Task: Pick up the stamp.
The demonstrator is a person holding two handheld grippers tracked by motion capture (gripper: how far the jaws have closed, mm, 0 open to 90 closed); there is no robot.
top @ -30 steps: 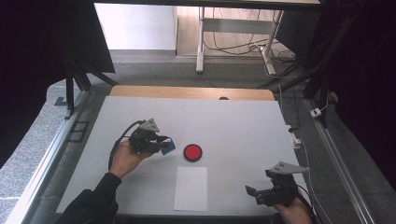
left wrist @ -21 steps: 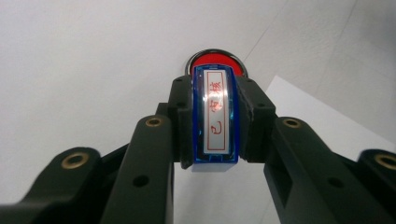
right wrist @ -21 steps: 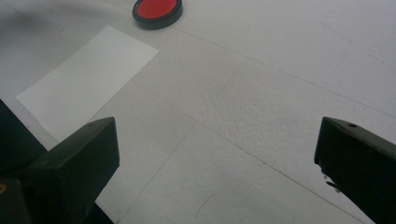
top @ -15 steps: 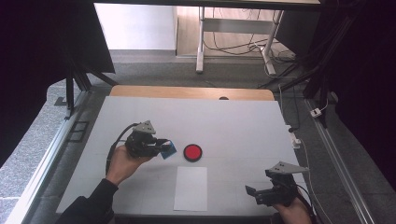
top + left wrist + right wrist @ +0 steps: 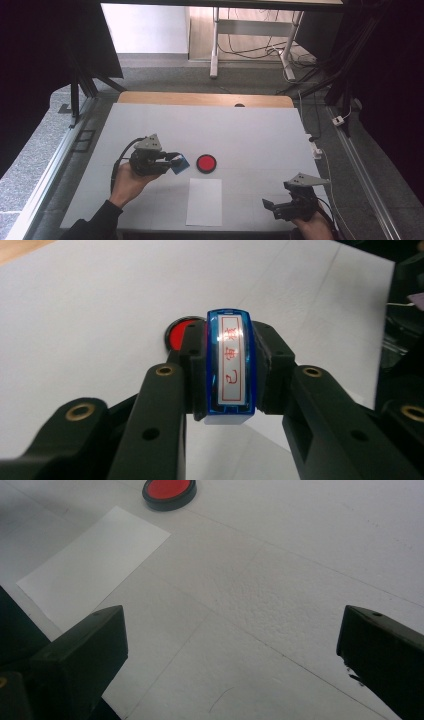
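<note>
The white-covered table (image 5: 250, 130) carries a blank white paper sheet (image 5: 204, 201) near its front edge and, just behind that sheet, a round red ink pad (image 5: 206, 163) in a black rim. The left gripper (image 5: 172, 160) is held above the table left of the ink pad, its jaws clamped on the sides of a blue-cased stamp (image 5: 230, 367), whose white label with red characters faces the left gripper view and which sits just beside the pad without touching it. The right gripper (image 5: 272, 207) rests low at the front right corner, well apart from the sheet, its jaws standing wide apart with nothing between them.
</note>
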